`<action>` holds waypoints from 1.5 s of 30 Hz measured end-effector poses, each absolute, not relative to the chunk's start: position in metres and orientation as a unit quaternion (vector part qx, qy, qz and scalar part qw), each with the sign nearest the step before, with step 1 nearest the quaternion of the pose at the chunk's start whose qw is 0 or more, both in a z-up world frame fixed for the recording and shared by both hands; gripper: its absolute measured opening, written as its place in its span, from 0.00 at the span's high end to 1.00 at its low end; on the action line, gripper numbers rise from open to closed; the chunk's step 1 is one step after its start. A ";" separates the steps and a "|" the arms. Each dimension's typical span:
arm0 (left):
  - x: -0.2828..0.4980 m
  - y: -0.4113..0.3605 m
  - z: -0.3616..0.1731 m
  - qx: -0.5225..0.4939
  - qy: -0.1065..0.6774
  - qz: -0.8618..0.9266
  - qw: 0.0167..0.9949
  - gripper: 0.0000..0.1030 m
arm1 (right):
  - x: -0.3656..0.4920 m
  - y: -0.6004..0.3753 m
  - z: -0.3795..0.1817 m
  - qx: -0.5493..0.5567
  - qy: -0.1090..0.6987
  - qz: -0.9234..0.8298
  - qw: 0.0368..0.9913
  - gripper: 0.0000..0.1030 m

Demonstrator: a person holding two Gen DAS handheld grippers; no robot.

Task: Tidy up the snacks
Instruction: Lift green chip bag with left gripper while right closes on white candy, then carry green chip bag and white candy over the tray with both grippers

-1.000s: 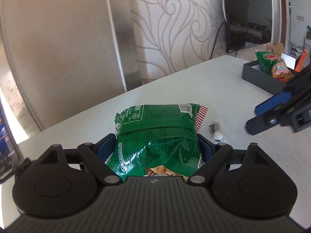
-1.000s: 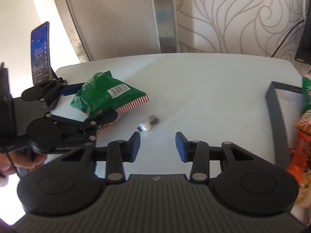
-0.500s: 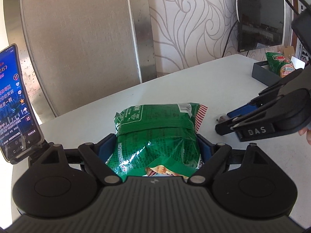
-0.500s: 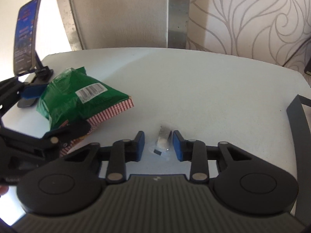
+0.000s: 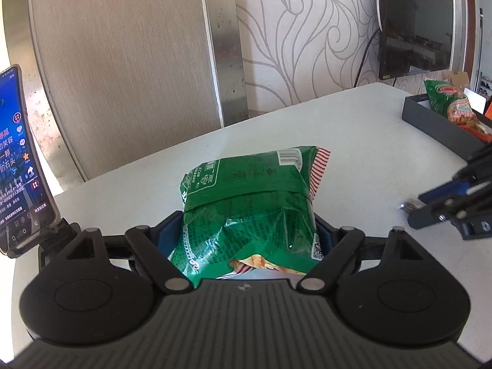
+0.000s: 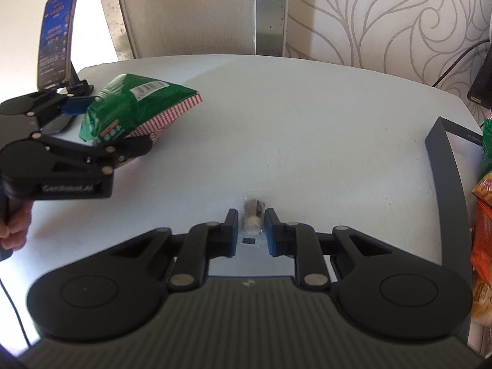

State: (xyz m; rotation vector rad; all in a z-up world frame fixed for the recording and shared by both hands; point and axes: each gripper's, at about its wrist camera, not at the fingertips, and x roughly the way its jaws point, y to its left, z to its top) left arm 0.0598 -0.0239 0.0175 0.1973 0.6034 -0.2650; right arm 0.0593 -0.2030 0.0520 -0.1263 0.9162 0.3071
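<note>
Small clear-wrapped candy [image 6: 251, 219] lies on white table [image 6: 307, 123], directly between the right gripper [image 6: 251, 229] fingers; jaws closing, only a thin gap visible each side of the wrapper, so pads not clearly pressing yet. From left wrist view the same candy [image 5: 410, 206] shows just at the right gripper's [image 5: 430, 203] blue tips. Step in hand, as I read it: pinch candy, then carry to the dark box [image 6: 442, 166] at right table edge, which already holds snack packs [image 6: 486, 190]. To do it well: candy is short and its wrapper slick, so finish closing w/ tips low at table level and centred on the solid body, not the loose wrapper end; lift straight up before moving sideways; check it hangs firm before crossing to the box. Risk: candy squirts fwd out of the tips if the pinch lands off-centre. Left gripper [image 5: 246, 240] has green chip bag [image 5: 249, 203] between its fingers, jaws wide because bag is bulky, narrowing slightly; pads press bag sides, foil creased there, so held. In right wrist view the bag [image 6: 135, 107] sits tilted in left gripper [image 6: 101, 126], far end raised, near table's left corner. A hand [image 6: 13, 230] grips that handle. Keep the squeeze on the bag light, it's air-filled and could crush or pop. Phone on stand [image 6: 57, 37] at far left corner; keep clear of it.
</note>
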 end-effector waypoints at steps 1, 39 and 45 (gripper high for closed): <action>0.060 -0.025 0.018 0.094 0.296 -0.128 0.942 0.19 | 0.056 -0.204 0.054 -0.061 0.438 0.149 0.884 0.79; 0.040 -0.146 0.066 0.124 0.247 -0.187 0.943 0.22 | -0.035 -0.250 0.119 -0.023 0.372 0.147 0.916 0.79; 0.041 -0.165 0.073 0.129 0.241 -0.201 0.940 0.22 | -0.044 -0.258 0.123 -0.017 0.363 0.136 0.922 0.79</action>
